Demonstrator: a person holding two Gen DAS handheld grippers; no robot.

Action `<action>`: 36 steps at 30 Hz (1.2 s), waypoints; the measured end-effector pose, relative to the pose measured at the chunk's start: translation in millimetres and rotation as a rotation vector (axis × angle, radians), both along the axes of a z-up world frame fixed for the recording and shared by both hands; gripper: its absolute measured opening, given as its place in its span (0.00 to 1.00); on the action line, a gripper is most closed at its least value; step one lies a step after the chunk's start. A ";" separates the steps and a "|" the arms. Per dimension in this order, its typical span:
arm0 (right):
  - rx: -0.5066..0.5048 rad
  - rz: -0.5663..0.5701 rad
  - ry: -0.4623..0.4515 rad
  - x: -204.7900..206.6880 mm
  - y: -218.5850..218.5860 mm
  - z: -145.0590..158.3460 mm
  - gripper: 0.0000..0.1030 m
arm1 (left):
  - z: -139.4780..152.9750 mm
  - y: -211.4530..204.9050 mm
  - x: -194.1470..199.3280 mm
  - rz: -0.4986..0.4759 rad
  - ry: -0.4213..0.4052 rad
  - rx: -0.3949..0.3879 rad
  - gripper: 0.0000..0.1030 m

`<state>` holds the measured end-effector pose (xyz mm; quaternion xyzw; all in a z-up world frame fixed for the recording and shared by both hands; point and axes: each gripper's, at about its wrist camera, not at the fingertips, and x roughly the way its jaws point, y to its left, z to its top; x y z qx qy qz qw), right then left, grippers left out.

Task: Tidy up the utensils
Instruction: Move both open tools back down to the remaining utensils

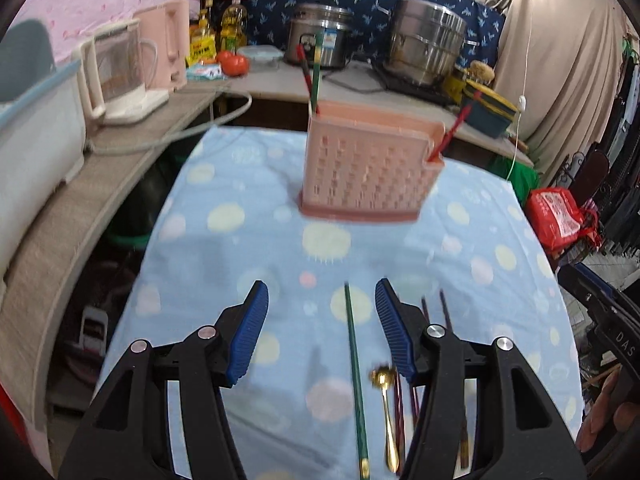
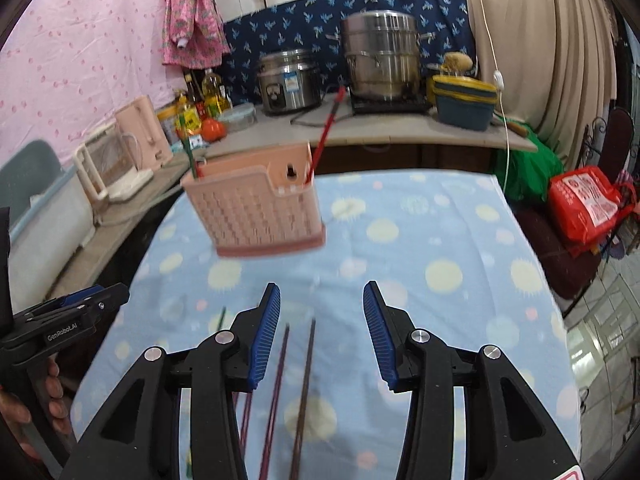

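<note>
A pink slotted utensil holder stands on the blue dotted cloth, with a green and a red chopstick upright at its left end and a red chopstick at its right end. It also shows in the right wrist view. My left gripper is open and empty above a green chopstick lying between its fingers. A gold spoon and dark chopsticks lie beside it. My right gripper is open and empty above two dark chopsticks.
A counter behind the table holds two steel pots, a pink kettle, oil bottles, a tomato and a lunch box. A red bag sits at the right. The left gripper's body shows at the right wrist view's left edge.
</note>
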<state>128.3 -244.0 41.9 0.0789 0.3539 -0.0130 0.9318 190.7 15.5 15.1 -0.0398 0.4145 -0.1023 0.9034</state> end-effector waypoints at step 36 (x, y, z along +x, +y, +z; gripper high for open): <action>0.013 0.064 0.252 -98.8 44.6 -120.2 0.28 | -109.4 -34.5 -113.0 -0.121 0.176 0.098 0.49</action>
